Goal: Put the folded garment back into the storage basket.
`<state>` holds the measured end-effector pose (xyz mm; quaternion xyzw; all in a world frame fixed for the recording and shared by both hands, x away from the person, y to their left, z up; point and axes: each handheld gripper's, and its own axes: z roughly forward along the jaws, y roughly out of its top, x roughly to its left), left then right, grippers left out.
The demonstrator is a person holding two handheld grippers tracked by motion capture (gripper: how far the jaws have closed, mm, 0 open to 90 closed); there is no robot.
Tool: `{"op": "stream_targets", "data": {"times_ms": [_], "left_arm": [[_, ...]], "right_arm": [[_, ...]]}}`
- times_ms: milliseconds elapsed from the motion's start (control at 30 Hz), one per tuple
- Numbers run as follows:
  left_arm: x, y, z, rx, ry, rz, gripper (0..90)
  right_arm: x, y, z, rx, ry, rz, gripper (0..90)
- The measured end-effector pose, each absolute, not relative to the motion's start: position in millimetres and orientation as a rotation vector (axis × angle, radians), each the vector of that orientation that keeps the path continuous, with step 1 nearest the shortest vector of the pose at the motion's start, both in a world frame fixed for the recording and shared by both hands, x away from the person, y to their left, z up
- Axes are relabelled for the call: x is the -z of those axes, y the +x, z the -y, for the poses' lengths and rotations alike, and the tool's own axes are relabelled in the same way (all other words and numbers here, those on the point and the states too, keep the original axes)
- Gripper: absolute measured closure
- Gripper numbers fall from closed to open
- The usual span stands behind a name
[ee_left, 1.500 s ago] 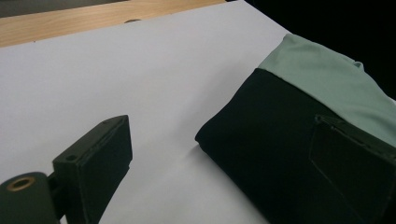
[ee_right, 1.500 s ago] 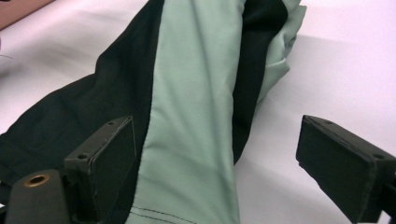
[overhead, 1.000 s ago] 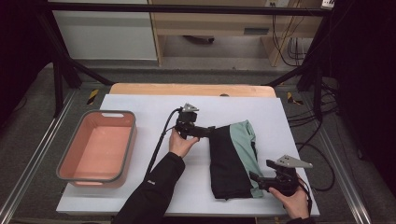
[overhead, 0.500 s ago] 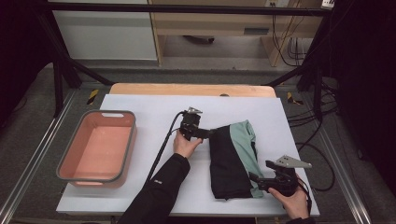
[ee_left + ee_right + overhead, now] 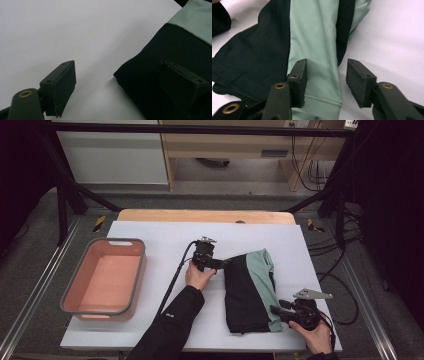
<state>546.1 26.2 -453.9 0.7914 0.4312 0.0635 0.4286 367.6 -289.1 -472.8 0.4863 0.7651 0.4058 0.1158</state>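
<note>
Garment: the folded black and mint-green garment [image 5: 250, 290] lies flat on the white table top [image 5: 165, 235], right of the middle and toward your edge; the black part faces your left hand, the green strip your right.
Garment corner, far left: in the left gripper view the black corner [image 5: 150, 75] sits on the white surface, with a green band [image 5: 195, 20] beyond it.
Garment hem, near right: in the right gripper view the green hem [image 5: 322, 97] runs between your two black jaws, with black cloth on both sides of the green panel.
Left gripper: your left gripper [image 5: 220, 264] is at the garment's far left corner. Its jaws stand spread wide and have just been narrowing a little; one jaw is over bare table, the other over black cloth, and neither pad pinches anything.
Right gripper: your right gripper [image 5: 276, 310] is at the near right corner. Its jaws have just been closing, with the green hem between them. One pad touches the cloth, the other stands apart from it, so nothing is clamped yet.
Tub: a salmon-pink tub [image 5: 75, 295] with a grey rim stands on the left of the table, well apart from the garment.
</note>
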Motion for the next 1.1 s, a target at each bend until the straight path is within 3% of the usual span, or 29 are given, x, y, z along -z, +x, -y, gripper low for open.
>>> {"op": "stream_targets", "data": {"times_ms": [367,500,633,733,1100], "left_arm": [[450.8,542.8,-28.0,-0.175,1.978,-1.066,12.9],[451.4,542.4,-28.5,-0.163,1.959,-1.065,13.1],[452.6,543.1,-28.4,-0.157,1.953,-1.071,13.0],[452.1,543.5,-27.9,-0.15,1.936,-1.073,13.0],[459.7,547.1,-24.0,-0.103,1.924,-1.087,14.0]], "right_arm": [[477.7,365.6,277.0,-1.111,1.412,-2.332,55.8],[476.6,363.9,274.0,-1.104,1.437,-2.348,62.2],[476.0,363.2,273.4,-1.107,1.483,-2.377,76.4],[476.0,363.6,273.9,-1.116,1.505,-2.387,80.3],[475.3,363.0,278.1,-1.108,1.506,-2.392,82.2]]}}
